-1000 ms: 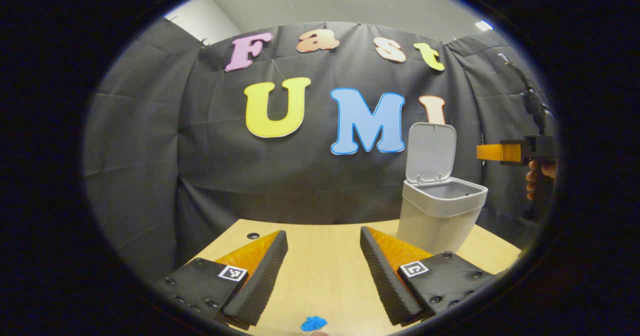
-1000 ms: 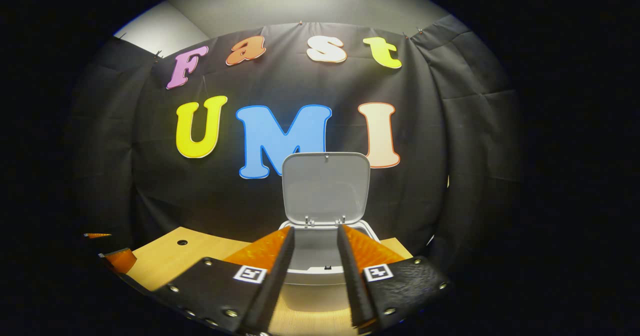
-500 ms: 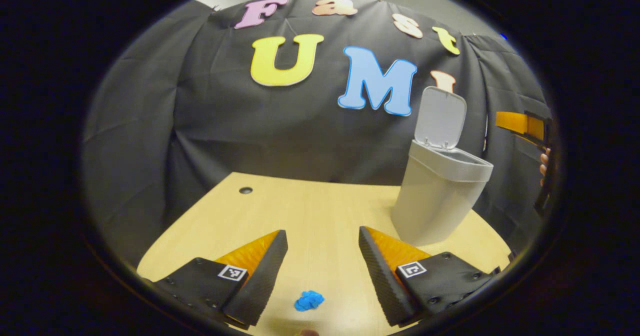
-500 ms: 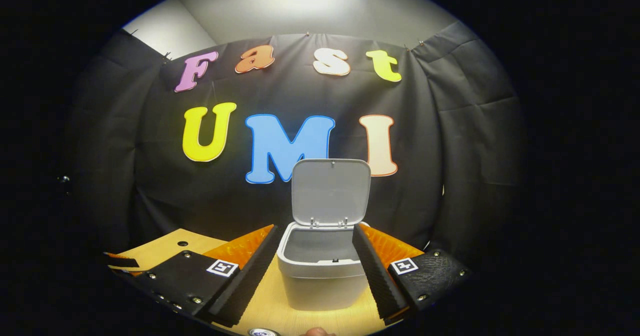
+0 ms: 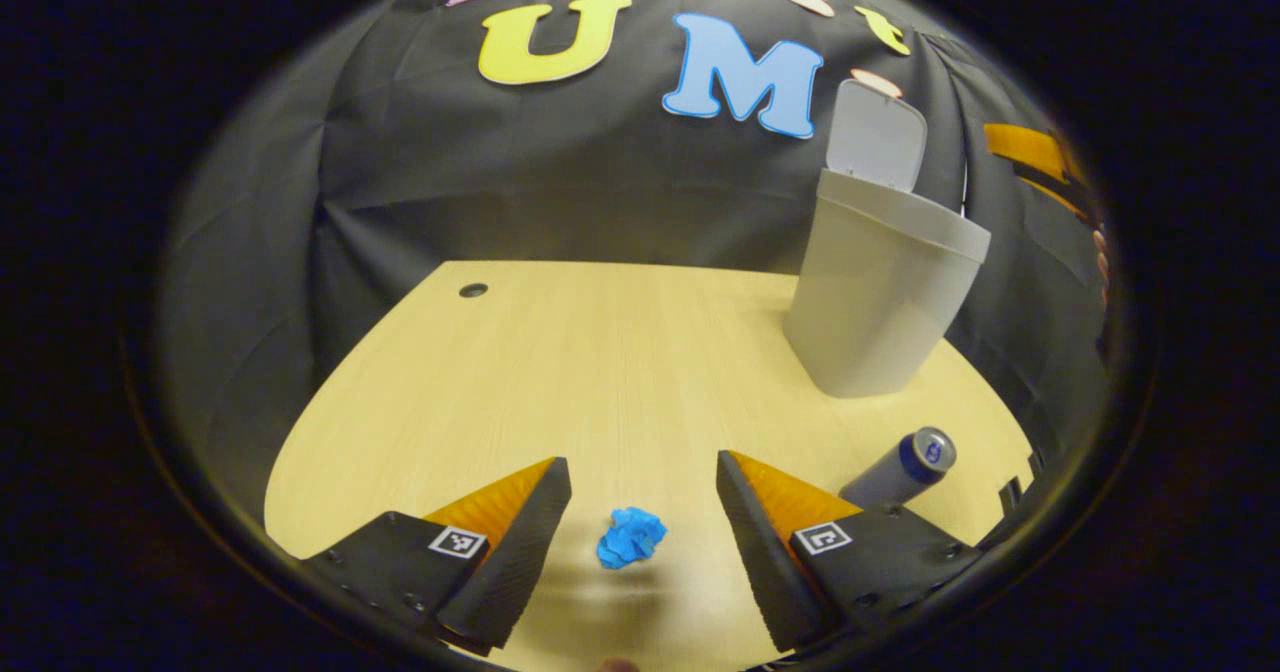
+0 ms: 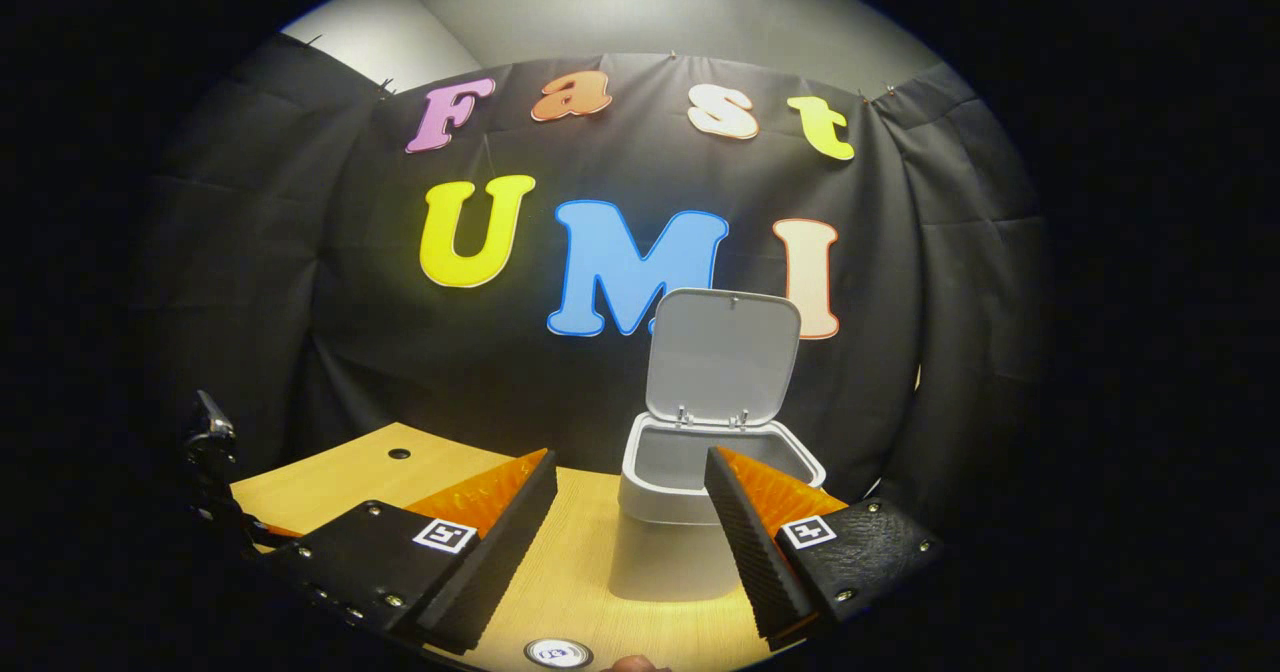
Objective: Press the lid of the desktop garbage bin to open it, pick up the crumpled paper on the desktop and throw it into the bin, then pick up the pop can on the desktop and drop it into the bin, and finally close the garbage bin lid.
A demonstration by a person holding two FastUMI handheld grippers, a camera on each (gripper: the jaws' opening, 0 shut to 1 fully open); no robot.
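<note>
Now pop can (image 5: 900,469) upright (top visible), desk (image 5: 600,352).

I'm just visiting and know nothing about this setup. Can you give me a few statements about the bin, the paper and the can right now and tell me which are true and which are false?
1. The bin's lid stands open. True.
2. The blue crumpled paper is already inside the bin. False: it lies on the desk, between the fingers of the open left gripper.
3. The pop can is lying on its side. False: it stands upright on the desk.
4. The right gripper holds nothing. True: it is open, facing the bin.
</note>
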